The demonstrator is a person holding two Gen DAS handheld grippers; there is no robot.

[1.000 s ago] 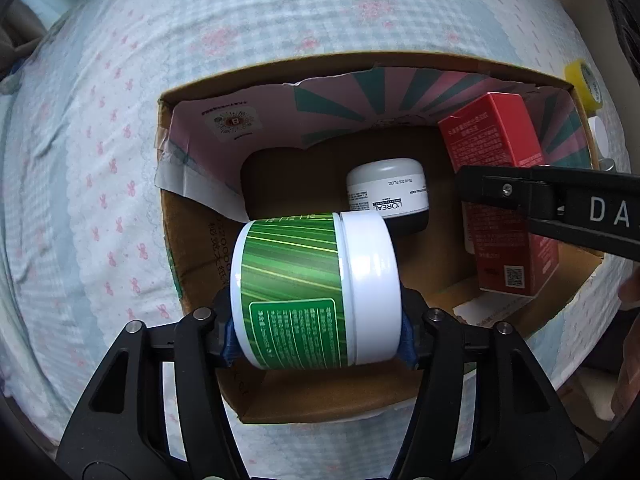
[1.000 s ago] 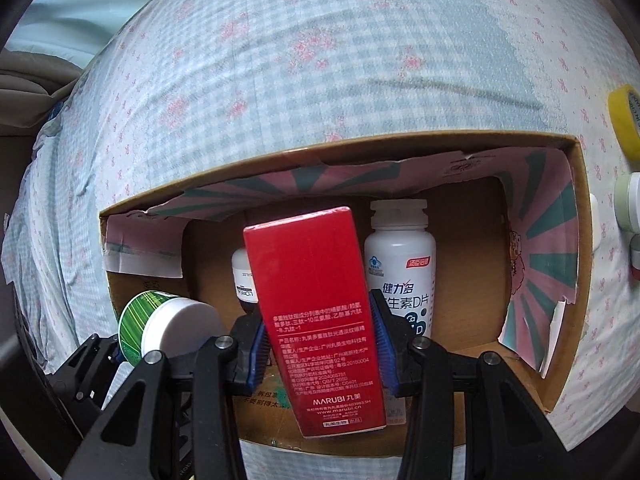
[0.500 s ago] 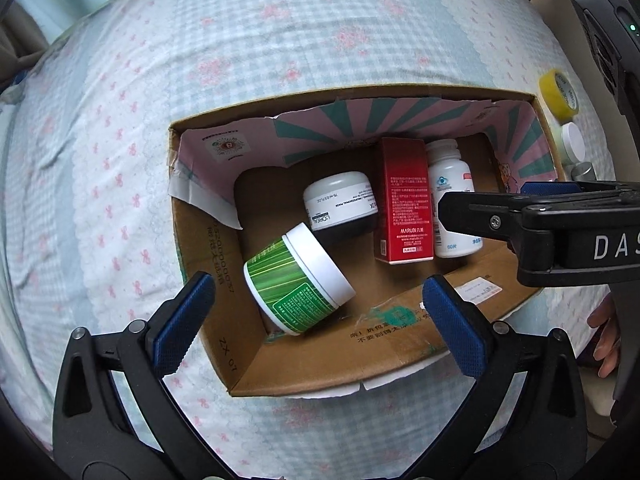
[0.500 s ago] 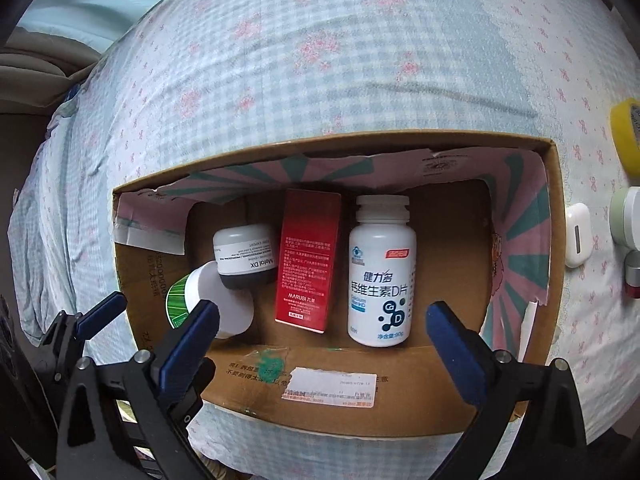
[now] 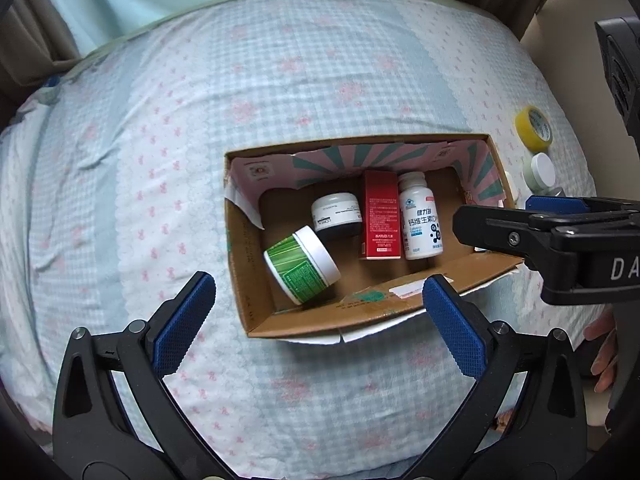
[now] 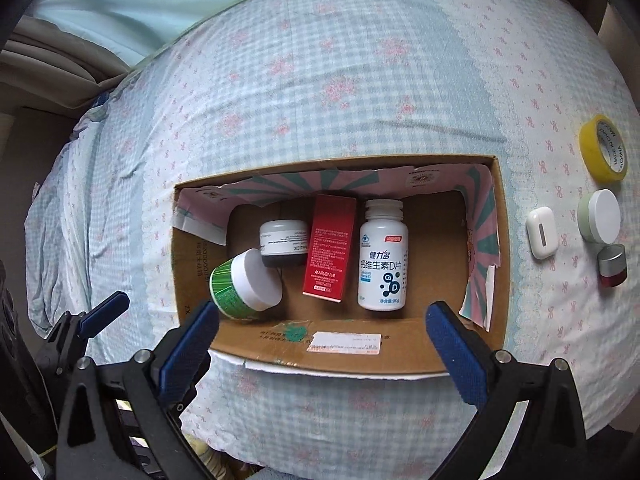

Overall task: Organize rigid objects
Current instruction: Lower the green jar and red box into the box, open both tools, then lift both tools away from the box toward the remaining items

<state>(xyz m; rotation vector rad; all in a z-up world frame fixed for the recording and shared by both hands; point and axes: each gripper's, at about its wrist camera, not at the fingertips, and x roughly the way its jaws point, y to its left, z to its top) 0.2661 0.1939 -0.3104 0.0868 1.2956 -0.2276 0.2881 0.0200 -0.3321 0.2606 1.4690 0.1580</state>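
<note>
Both the left gripper [image 5: 320, 312] and the right gripper [image 6: 322, 338] gape wide and hold nothing, hanging above the near edge of the cardboard box [image 6: 400, 354] on the bed sheet [image 6: 320, 80]. Inside the box a green jar [image 6: 244, 286] lies tilted at the left end, touching a white jar [image 6: 283, 242]. Right of that lie a red carton [image 6: 330, 248] and a white bottle [image 6: 383, 256]. A yellow tape roll [image 6: 604, 148] sits outside the box's right wall.

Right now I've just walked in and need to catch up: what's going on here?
A person is sorting small items into a cardboard box on the bed. Both the left gripper and right gripper hang open and empty above it. Inside lie a green jar, dark jar, red carton and white bottle; tape and small containers wait outside.
</note>
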